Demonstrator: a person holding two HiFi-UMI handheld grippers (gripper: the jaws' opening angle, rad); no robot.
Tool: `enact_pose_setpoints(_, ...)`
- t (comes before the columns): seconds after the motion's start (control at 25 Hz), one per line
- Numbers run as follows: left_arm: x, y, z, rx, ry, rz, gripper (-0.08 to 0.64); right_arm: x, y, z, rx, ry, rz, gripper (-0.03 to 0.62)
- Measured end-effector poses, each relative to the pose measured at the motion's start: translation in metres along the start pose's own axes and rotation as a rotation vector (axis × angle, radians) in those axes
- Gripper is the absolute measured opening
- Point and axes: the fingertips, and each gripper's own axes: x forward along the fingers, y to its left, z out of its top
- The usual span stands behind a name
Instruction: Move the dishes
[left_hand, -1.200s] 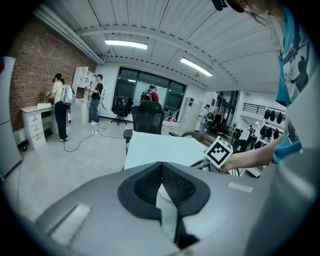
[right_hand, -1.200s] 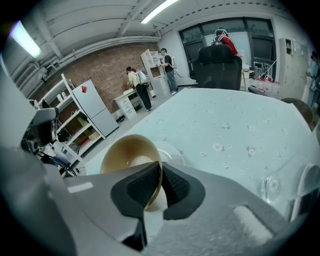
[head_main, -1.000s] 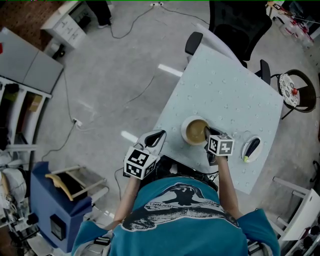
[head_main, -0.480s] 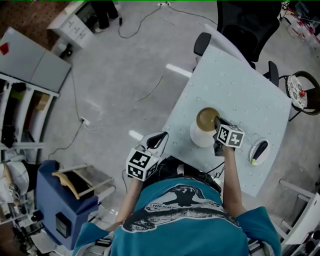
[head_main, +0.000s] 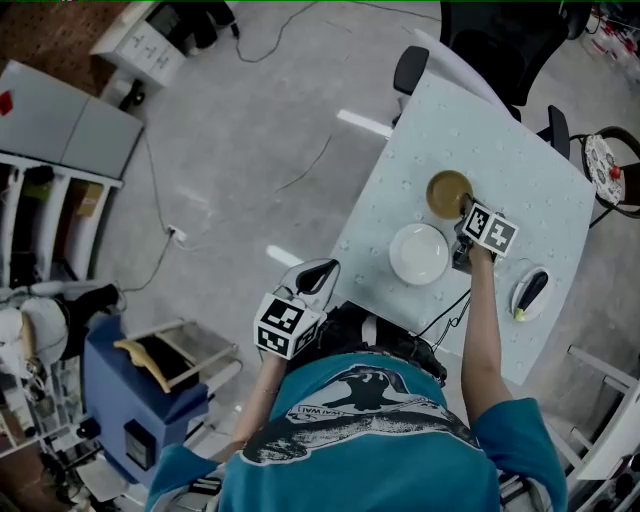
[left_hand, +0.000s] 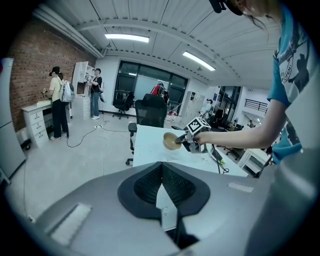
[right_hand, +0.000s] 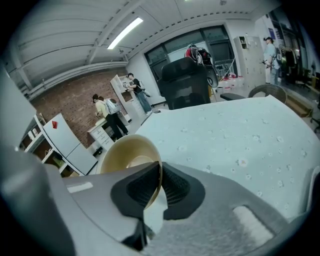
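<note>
far half of the table (head_main: 515, 155) lies bare; plate (head_main: 420, 253) and small dish (head_main: 516, 298) crowd the near edge.

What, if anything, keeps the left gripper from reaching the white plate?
Likely nothing, so probably yes: the plate lies bare near the edge of the table, the right gripper holds the bowl clear of it, and nothing stands between it and the left gripper, whose shut jaws would need opening.

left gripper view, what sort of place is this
Most likely an open-plan office or lab workspace: a black swivel office chair stands behind a white table, strip lights run along the ceiling, and white drawer cabinets stand by a brick wall.
</note>
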Motion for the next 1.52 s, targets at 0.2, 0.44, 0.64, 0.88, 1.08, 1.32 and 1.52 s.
enact_pose_setpoints(0.2, 0.000, 0.003, 0.002, -0.001, 0.010, -0.004, 0.012, 0.018, -0.026, 0.001, 0.107, 0.008, -0.055, 0.012)
enact_pose_setpoints(0.44, -0.006, 0.020, 0.000, -0.026, 0.013, 0.040, 0.012, 0.033, -0.043, -0.006, 0.181, 0.015, -0.055, 0.021)
enact_pose_setpoints(0.64, -0.006, 0.020, -0.003, -0.026, 0.025, 0.036, 0.012, 0.028, -0.034, -0.003, 0.098, -0.002, -0.024, 0.136)
enact_pose_setpoints(0.88, -0.002, 0.014, -0.003, -0.008, 0.037, -0.014, 0.012, 0.002, -0.018, -0.009, -0.030, -0.007, -0.023, 0.189)
enact_pose_setpoints(1.08, 0.005, 0.010, -0.004, 0.021, 0.054, -0.061, 0.012, -0.034, 0.003, -0.021, -0.075, -0.039, 0.010, 0.189)
enact_pose_setpoints(1.32, 0.021, 0.002, 0.004, 0.072, 0.050, -0.161, 0.012, -0.084, 0.052, -0.049, -0.105, -0.078, 0.097, 0.189)
enact_pose_setpoints(1.52, 0.031, -0.017, 0.006, 0.114, 0.031, -0.270, 0.012, -0.123, 0.076, -0.076, -0.119, -0.116, 0.122, 0.189)
